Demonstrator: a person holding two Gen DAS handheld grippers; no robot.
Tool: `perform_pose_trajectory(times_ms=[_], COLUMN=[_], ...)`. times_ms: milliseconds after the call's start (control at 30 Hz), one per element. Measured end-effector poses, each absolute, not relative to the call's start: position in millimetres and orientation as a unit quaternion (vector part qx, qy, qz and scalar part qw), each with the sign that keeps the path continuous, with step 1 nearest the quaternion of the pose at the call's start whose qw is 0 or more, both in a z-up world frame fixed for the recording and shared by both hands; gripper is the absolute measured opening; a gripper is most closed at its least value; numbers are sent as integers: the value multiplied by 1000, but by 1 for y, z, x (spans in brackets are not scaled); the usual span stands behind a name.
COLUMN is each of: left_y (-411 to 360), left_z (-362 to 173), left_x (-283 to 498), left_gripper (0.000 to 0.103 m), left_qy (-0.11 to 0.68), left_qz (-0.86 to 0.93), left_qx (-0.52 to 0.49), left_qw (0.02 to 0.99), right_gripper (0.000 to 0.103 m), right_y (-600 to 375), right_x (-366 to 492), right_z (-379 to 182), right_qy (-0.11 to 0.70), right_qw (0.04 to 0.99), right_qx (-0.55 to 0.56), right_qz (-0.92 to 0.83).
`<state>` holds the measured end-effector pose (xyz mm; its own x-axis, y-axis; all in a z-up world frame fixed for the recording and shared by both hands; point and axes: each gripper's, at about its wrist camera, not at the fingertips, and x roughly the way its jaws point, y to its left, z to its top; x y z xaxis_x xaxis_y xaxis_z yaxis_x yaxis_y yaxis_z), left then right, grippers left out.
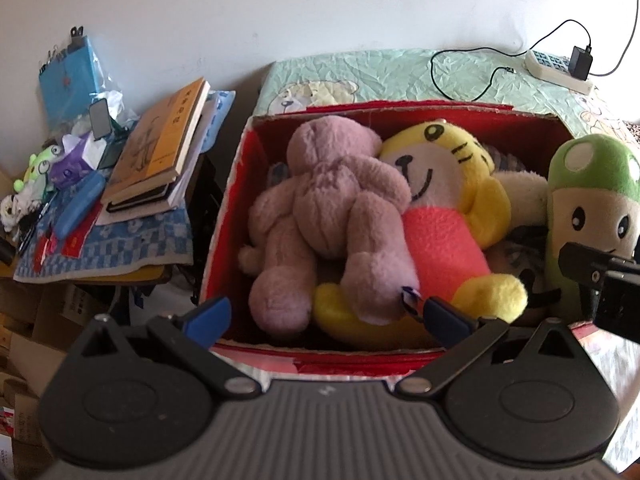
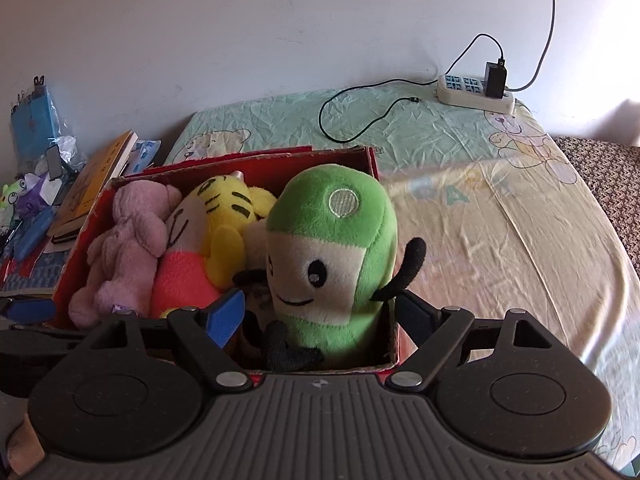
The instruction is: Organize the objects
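Standing upright in red box (image 2: pixel 372 168) — green plush (image 2: pixel 336 240).

White power strip (image 2: pixel 474 94) at the bed's far edge near the wall, black adapter (image 2: pixel 495 76) plugged in, thin black cable (image 2: pixel 360 128) looping over the pale green bear-print bedsheet (image 2: pixel 500 216). Left of the bed, a cluttered side table (image 1: pixel 100 276) under a blue checked cloth (image 1: pixel 132 240). On it: stack of books (image 1: pixel 160 148), yellow-covered one on top; blue case (image 1: pixel 78 206) beside the stack; small green toy (image 1: pixel 38 168) and purple toy (image 1: pixel 68 168) further left. Blue packet in clear plastic (image 1: pixel 68 76) leans on the wall behind.
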<state>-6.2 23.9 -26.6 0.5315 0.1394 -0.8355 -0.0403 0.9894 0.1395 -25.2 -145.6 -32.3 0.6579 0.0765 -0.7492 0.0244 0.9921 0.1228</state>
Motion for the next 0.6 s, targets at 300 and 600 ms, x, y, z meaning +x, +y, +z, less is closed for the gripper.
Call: perform_pose_trajectory(times_ms=[300, 600], left_y=[26, 30], left_z=[-29, -24], left_x=[1, 3], left_gripper=[102, 102], left_qy=[484, 475], left_qz=[50, 43], left_qx=[54, 50], left_qw=[872, 878], right_gripper=[85, 85], right_y=[-145, -143], right_x=[-22, -23], right_z=[-33, -32], right_qy=[411, 406], right_qw=[910, 912], right_qx=[59, 53], right_qz=[9, 4])
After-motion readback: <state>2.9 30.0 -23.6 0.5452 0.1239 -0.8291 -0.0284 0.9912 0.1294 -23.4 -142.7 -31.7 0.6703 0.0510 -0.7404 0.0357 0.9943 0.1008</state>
